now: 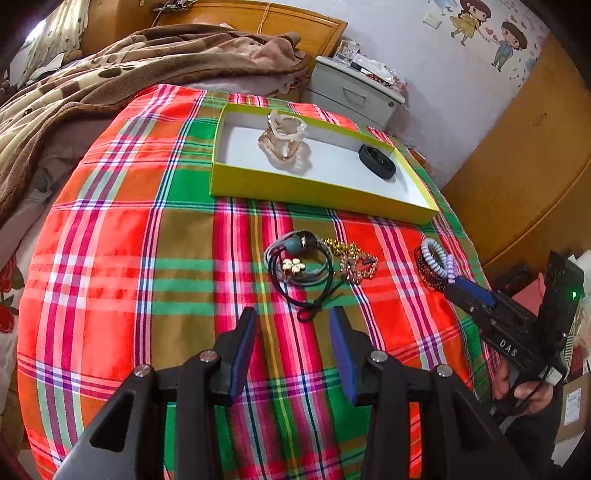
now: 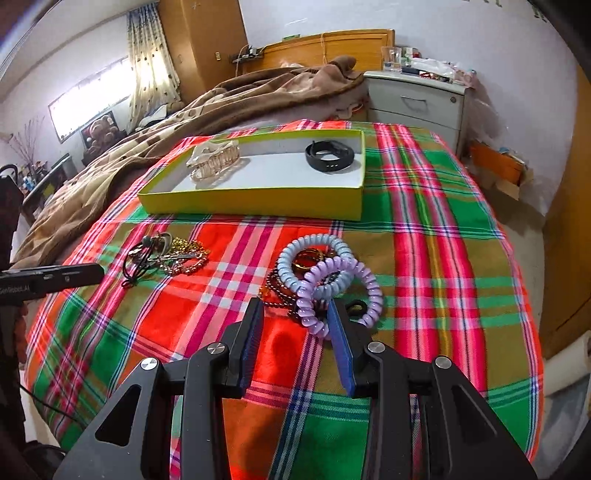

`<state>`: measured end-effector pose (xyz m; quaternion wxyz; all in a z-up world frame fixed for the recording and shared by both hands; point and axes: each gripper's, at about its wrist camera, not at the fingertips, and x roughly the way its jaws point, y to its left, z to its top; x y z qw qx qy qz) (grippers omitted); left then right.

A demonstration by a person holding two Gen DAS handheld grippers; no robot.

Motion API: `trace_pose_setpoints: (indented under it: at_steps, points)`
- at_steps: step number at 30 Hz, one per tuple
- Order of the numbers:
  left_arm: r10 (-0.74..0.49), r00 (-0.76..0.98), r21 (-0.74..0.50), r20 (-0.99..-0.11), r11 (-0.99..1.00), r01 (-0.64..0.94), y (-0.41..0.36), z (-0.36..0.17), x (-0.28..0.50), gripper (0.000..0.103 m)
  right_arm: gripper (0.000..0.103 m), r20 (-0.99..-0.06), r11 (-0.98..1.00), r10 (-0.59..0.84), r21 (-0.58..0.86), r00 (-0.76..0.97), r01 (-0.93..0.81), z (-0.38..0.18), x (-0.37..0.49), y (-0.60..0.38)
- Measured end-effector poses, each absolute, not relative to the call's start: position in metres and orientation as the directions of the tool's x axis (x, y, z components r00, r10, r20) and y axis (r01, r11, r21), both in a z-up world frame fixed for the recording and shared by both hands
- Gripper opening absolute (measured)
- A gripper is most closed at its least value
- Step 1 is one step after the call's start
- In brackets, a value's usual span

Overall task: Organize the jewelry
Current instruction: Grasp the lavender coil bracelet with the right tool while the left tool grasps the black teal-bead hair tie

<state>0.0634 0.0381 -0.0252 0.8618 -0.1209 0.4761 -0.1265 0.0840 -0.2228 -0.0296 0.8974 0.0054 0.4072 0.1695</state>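
Your left gripper [image 1: 293, 317] hovers over the plaid cloth [image 1: 147, 258], its blue-padded jaws spread wide with only fabric between them, just short of the tail of a black cord [image 1: 314, 295]. That cord loops around a small heap: a hair tie with a teal bead [image 1: 297, 242], a gold flower charm [image 1: 293, 266] and, touching its right side, a tangle of gold bead chain [image 1: 354, 258].

Your right gripper [image 2: 295, 310] is released too, jaws apart above the cloth. Its right finger sits just beside a lilac coil hair tie [image 2: 340, 291], and whether the pad touches the coil cannot be told. The lilac coil overlaps a pale blue coil hair tie [image 2: 314, 258], which lies over a dark beaded bracelet [image 2: 280, 291] and an amber ring-shaped piece [image 2: 306, 258]. This second heap lies well apart from the first, to its right.

Beyond both heaps, a shallow yellow-green box [image 1: 317, 194] with a white floor rests on the cloth. Inside it, a clear claw hair clip [image 1: 284, 140] stands toward the left and a black band [image 1: 376, 160] lies coiled near the right wall, the two apart.

Farther back, a brown blanket [image 1: 110, 74] is rumpled over the bed, a pale nightstand [image 1: 358, 92] stands against the wall, and a wooden headboard [image 1: 277, 22] rises behind.
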Motion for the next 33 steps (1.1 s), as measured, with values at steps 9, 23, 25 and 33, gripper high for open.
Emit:
trace_pose_setpoints:
  at_steps: [9, 23, 25, 33]
  points:
    - [-0.354, 0.482, -0.354, -0.802, 0.93, 0.095, 0.039, -0.034, 0.065, 0.042, 0.034, -0.759, 0.954, 0.257, 0.099, 0.599, -0.284, -0.034, 0.091, -0.217]
    - [-0.354, 0.485, -0.365, -0.8, 0.928, 0.076, 0.042, -0.032, 0.075, 0.042, 0.011, -0.723, 0.959, 0.262, 0.117, 0.64, -0.259, -0.025, 0.084, -0.225]
    - [-0.348, 0.491, -0.358, -0.799, 0.931, 0.078, 0.043, -0.03, 0.079, 0.042, 0.011, -0.714, 0.958, 0.266, 0.122, 0.648, -0.258, -0.022, 0.084, -0.226]
    - [-0.31, 0.493, -0.296, -0.813, 0.949, 0.11, 0.038, -0.024, 0.109, 0.042, 0.011, -0.671, 0.958, 0.278, 0.143, 0.688, -0.248, -0.006, 0.078, -0.234]
